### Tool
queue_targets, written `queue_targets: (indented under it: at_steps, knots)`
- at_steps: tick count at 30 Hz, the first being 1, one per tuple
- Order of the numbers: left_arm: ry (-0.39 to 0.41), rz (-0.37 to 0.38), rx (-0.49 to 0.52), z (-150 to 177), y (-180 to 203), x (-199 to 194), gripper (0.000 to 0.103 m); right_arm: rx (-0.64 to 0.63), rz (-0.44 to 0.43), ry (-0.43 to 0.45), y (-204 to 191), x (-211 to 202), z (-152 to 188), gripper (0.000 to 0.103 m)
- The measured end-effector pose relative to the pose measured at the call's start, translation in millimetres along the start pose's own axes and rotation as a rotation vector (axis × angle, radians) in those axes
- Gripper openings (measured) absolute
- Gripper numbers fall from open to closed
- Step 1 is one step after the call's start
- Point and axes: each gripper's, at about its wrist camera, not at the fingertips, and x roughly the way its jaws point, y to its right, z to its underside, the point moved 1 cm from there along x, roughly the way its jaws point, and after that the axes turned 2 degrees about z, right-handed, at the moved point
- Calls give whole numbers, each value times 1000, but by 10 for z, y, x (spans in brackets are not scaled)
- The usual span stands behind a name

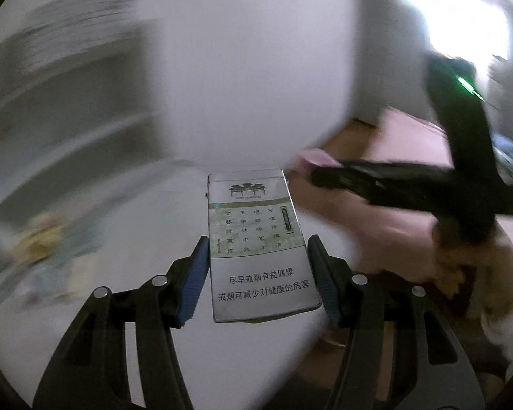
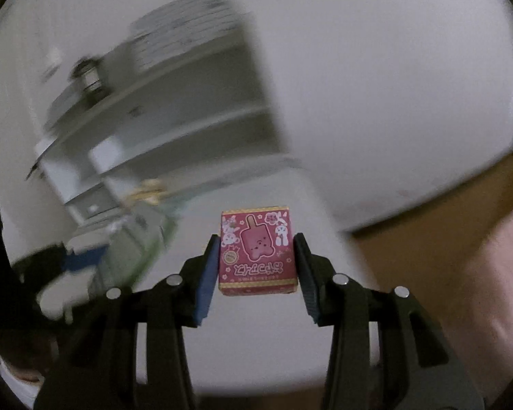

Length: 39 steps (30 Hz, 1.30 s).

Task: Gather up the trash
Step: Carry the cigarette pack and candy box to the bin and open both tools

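My left gripper (image 1: 258, 244) is shut on a white cigarette pack (image 1: 260, 239) with Chinese print and holds it in the air above a white table (image 1: 154, 256). My right gripper (image 2: 256, 242) is shut on a small red box (image 2: 256, 251) with a cartoon ice lolly on it, also held above the white table (image 2: 256, 341). The right gripper shows in the left wrist view as a blurred black shape (image 1: 325, 174) at the right, with a pink blur at its tip.
Blurred yellow and pale litter (image 1: 48, 239) lies on the table at the left, seen also in the right wrist view (image 2: 147, 191). White shelves (image 2: 174, 109) stand behind. Brown floor (image 2: 444, 212) lies at the right. The person's arm (image 1: 461, 256) is at the right.
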Motion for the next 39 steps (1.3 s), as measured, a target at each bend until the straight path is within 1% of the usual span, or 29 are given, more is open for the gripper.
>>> queue_targets:
  at_steps: [1, 2, 3, 4, 6, 7, 8, 10, 11, 13, 14, 15, 17, 19, 21, 23, 25, 27, 30, 31, 32, 33, 35, 37, 38, 39]
  knots:
    - [-15, 34, 34, -32, 245, 144, 57, 25, 34, -16, 224, -71, 73, 43]
    - [-42, 82, 70, -54, 536, 337, 57, 59, 78, -48, 540, -136, 209, 43]
    - [-78, 134, 98, -53, 805, 535, 57, 83, 100, -70, 732, -153, 309, 43]
    - [-102, 150, 120, -41, 971, 665, 57, 114, 128, -94, 939, -154, 428, 43]
    - [-176, 178, 191, 44, 1380, 1086, 57, 214, 172, -158, 1446, -99, 740, 43]
    - [-209, 200, 195, 80, 1475, 1232, 57, 262, 188, -180, 1647, -60, 873, 43]
    - [-266, 223, 205, 175, 1621, 1483, 57, 309, 206, -207, 1852, -6, 1017, 43]
    - [-340, 224, 237, 351, 1783, 1846, 57, 383, 237, -262, 2186, 136, 1305, 43]
    - [-376, 228, 232, 426, 1805, 1998, 57, 423, 241, -295, 2343, 209, 1466, 43]
    - [-482, 230, 202, 647, 1808, 2423, 57, 511, 226, -369, 2572, 427, 1781, 43]
    - [-551, 224, 180, 807, 1781, 2678, 57, 542, 219, -412, 2649, 554, 1936, 43]
    - [-621, 209, 153, 973, 1734, 2923, 57, 573, 217, -467, 2729, 723, 2129, 43]
    - [-713, 178, 127, 1219, 1647, 3257, 57, 610, 215, -535, 2784, 938, 2383, 43]
    - [-773, 161, 112, 1357, 1555, 3514, 56, 650, 212, -597, 2850, 1160, 2594, 43]
    - [-814, 166, 79, 1467, 1489, 3677, 56, 693, 203, -633, 2877, 1324, 2750, 43]
    - [-830, 170, 64, 1536, 1518, 3733, 56, 725, 195, -646, 2893, 1400, 2834, 43]
    - [-837, 175, 56, 1589, 1496, 3740, 56, 728, 202, -655, 2893, 1460, 2853, 43]
    - [-844, 180, 46, 1571, 1488, 3863, 56, 732, 204, -658, 2945, 1482, 2847, 43]
    - [-833, 192, 24, 1544, 1484, 3904, 57, 751, 202, -648, 3011, 1423, 2813, 45]
    - [-824, 199, 16, 1537, 1493, 3905, 64, 758, 202, -643, 3011, 1433, 2806, 50]
    - [-821, 208, 9, 1549, 1541, 3927, 74, 765, 205, -633, 3026, 1409, 2789, 72]
    - [-813, 213, 7, 1544, 1576, 3889, 92, 766, 219, -612, 3049, 1353, 2758, 85]
    - [-775, 239, 28, 1517, 1641, 3793, 94, 752, 261, -576, 3078, 1200, 2650, 85]
    - [-740, 276, 69, 1439, 1732, 3644, 94, 719, 341, -517, 3105, 918, 2454, 85]
    - [-678, 307, 97, 1322, 1812, 3441, 94, 684, 409, -460, 3095, 671, 2282, 85]
    - [-620, 325, 114, 1223, 1867, 3284, 94, 656, 452, -408, 3072, 501, 2157, 86]
